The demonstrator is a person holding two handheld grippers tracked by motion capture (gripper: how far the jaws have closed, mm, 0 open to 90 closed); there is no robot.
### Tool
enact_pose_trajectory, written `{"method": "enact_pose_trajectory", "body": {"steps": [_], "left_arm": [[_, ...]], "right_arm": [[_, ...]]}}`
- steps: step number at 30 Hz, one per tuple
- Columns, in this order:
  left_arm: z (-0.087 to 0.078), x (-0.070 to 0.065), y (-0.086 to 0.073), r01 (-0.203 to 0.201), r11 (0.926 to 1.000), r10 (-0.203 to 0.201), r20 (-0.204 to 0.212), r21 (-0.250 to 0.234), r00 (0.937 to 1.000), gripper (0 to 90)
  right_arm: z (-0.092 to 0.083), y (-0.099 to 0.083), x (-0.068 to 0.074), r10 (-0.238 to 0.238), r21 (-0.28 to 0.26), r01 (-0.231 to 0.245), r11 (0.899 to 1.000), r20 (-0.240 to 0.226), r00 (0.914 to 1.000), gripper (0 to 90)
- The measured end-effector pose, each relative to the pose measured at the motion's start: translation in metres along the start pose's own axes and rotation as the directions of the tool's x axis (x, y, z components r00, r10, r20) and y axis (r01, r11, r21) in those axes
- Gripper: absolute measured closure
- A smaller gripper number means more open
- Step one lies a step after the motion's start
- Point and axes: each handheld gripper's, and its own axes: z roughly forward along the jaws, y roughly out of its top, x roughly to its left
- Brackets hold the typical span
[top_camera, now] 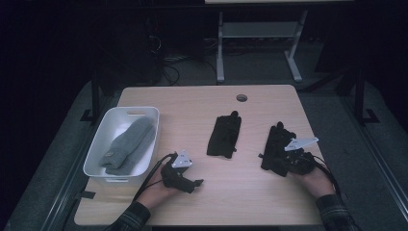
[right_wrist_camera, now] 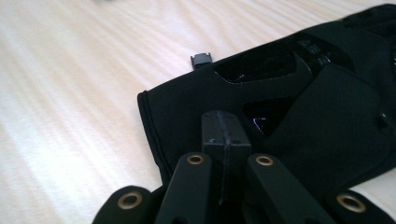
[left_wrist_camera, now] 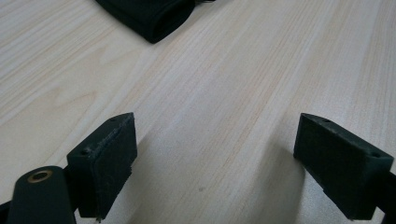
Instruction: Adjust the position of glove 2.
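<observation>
Two black gloves lie on the wooden table [top_camera: 192,108]: one in the middle [top_camera: 224,137], one to the right [top_camera: 275,143]. My right gripper [top_camera: 285,166] is at the near end of the right glove. In the right gripper view its pads are pressed together [right_wrist_camera: 226,123] just over that glove's cuff [right_wrist_camera: 317,107], and I see no fabric between them. My left gripper [top_camera: 195,184] rests low near the table's front left with its jaws wide apart [left_wrist_camera: 217,158] over bare wood. A black glove's cuff end [left_wrist_camera: 149,16] lies beyond it.
A white bin [top_camera: 120,112] at the table's left holds a grey knitted mitten [top_camera: 130,144]. A round cable hole [top_camera: 241,97] sits near the far edge. Desk legs and cables stand on the dark floor behind.
</observation>
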Motion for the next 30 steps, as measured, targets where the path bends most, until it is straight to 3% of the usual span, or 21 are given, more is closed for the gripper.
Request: {"method": "enact_pose_trajectory", "body": {"steps": [7, 14, 19, 24, 27, 30], "left_arm": [[0.0, 0.0, 0.0, -0.003, 1.0, 0.003, 0.002, 0.001, 1.0, 12.4], [0.0, 0.0, 0.0, -0.003, 1.0, 0.003, 0.002, 0.0, 1.0, 12.5], [0.0, 0.0, 0.0, -0.003, 1.0, 0.003, 0.002, 0.0, 1.0, 12.5], [0.0, 0.0, 0.0, -0.003, 1.0, 0.003, 0.002, 0.0, 1.0, 12.5], [0.0, 0.0, 0.0, -0.003, 1.0, 0.003, 0.002, 0.0, 1.0, 12.5], [0.0, 0.0, 0.0, -0.003, 1.0, 0.003, 0.002, 0.0, 1.0, 12.5]], "right_arm": [[0.004, 0.004, 0.023, -0.035, 0.016, 0.036, 0.999, -0.069, 0.997, 90.0], [0.008, 0.008, 0.048, -0.084, 0.03, 0.088, 0.996, -0.124, 0.9887, 90.0], [0.007, 0.005, 0.066, -0.096, 0.024, 0.102, 0.994, -0.188, 0.9775, 90.0], [0.005, 0.002, 0.082, -0.12, 0.035, 0.131, 0.991, -0.222, 0.9676, 90.0], [0.001, 0.003, 0.084, -0.149, 0.017, 0.156, 0.988, -0.211, 0.9662, 90.0], [-0.009, 0.009, 0.075, -0.132, -0.03, 0.129, 0.991, -0.18, 0.9747, 90.0]]}}
